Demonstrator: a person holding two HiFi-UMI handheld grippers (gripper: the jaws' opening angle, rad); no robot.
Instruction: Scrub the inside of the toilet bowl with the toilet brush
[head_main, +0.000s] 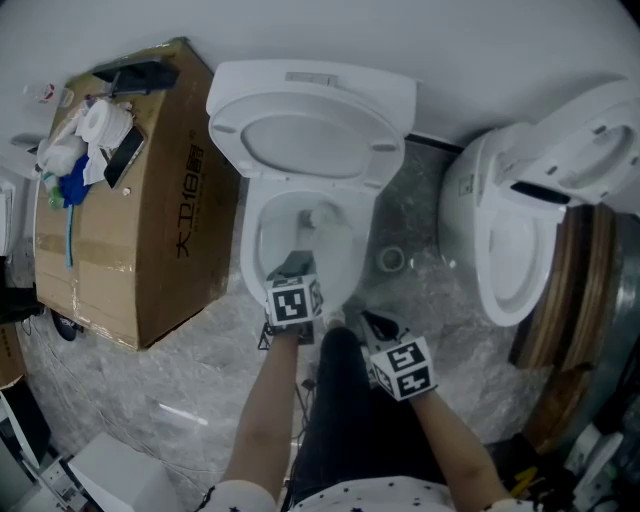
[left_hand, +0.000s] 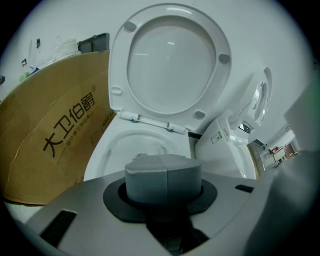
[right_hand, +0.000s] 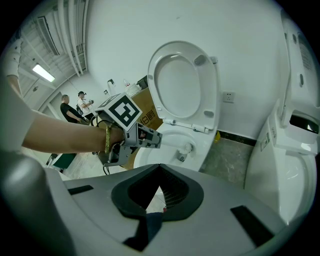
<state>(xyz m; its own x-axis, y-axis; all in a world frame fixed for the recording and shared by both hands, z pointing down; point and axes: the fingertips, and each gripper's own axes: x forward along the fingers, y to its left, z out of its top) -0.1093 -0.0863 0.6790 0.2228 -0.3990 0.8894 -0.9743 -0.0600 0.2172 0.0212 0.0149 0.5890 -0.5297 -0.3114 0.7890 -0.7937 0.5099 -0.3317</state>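
While the left tongs (head_main: 295, 266) are reaching into the bowl (head_main: 250, 250), closed, seemingly clamping the brush (head_main: 325, 218) down inside, the right tongs (right_hand: 159, 189) are hanging apart, empty. Scrubbing is probably under way, with the remainder unclear.

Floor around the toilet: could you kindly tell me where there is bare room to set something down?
Bare floor lies in front of the cardboard box, left of the person's arm. The strip between the toilet and the second toilet holds a small ring. The box top is cluttered.
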